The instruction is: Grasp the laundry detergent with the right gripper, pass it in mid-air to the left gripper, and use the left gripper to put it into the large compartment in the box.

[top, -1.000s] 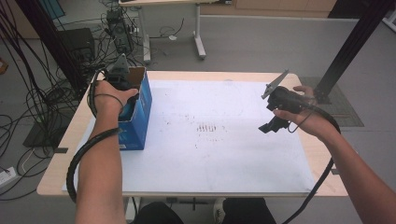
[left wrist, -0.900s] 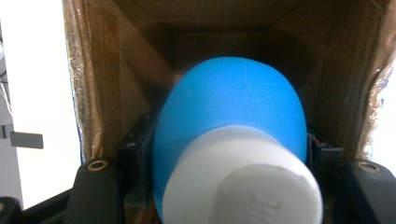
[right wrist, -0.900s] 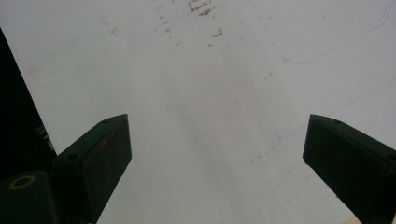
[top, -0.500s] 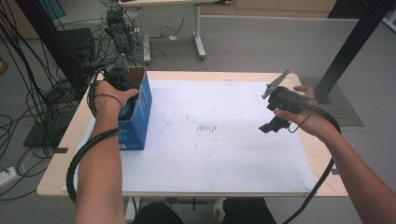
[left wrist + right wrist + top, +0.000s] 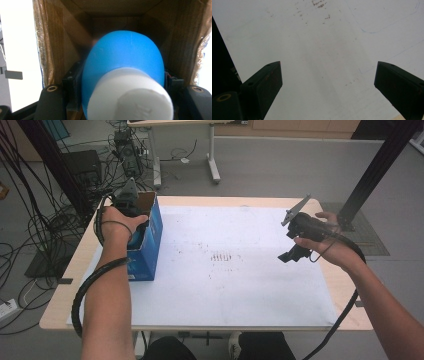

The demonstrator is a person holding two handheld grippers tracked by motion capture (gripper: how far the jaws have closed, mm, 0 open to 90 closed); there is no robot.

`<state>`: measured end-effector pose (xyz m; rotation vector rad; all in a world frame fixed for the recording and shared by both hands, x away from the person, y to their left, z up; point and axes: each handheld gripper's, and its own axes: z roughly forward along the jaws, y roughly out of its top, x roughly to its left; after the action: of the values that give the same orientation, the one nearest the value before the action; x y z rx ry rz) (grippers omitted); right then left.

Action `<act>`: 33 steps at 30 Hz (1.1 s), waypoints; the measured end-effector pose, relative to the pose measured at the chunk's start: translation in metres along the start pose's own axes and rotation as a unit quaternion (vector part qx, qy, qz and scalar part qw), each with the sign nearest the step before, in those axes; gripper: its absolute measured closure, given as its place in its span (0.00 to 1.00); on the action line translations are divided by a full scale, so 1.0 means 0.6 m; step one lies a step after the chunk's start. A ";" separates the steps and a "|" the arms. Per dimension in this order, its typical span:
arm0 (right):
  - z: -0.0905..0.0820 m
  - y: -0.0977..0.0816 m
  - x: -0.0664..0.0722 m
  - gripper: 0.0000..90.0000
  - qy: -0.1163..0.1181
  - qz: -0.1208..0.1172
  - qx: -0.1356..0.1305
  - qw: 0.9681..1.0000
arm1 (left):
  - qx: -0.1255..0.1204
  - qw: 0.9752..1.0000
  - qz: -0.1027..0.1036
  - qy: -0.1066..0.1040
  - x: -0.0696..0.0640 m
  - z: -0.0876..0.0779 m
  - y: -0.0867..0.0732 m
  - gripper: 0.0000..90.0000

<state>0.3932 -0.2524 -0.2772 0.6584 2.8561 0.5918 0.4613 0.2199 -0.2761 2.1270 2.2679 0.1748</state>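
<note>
Left claw was down in the box with a bottle clamped, right one just hung out over the bench.

The left claw sat inside the blue cardboard box, pinching a blue bottle with its white cap nearest the claw's base. Well off to its side, the right claw was spread wide with nothing between it, above the white sheet on the bench.

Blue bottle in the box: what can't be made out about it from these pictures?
- Bottle, left gripper view: its lower part is hidden behind its own white cap; any label can't be seen.
- High view: the hand and the box wall cover the left gripper jaws and the bottle.
- Box bottom, left gripper view: hidden behind the bottle, dark.
</note>
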 end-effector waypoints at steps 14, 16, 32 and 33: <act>0.001 0.001 -0.001 0.09 0.000 0.000 -0.002 1.000 | -0.003 1.000 -0.002 -0.001 0.001 0.001 -0.001 0.39; 0.001 0.001 0.000 0.09 0.000 -0.001 -0.002 1.000 | -0.003 1.000 -0.005 -0.002 0.000 0.001 -0.001 0.39; 0.000 -0.002 -0.002 0.09 -0.002 -0.001 0.001 1.000 | -0.003 1.000 -0.001 -0.002 0.001 0.001 -0.001 0.39; 0.000 -0.002 -0.002 0.09 -0.001 -0.001 0.000 1.000 | -0.003 1.000 -0.001 -0.002 0.001 0.001 -0.001 0.39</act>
<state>0.3936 -0.2540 -0.2779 0.6566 2.8544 0.5899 0.4606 0.2204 -0.2768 2.1192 2.2651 0.1771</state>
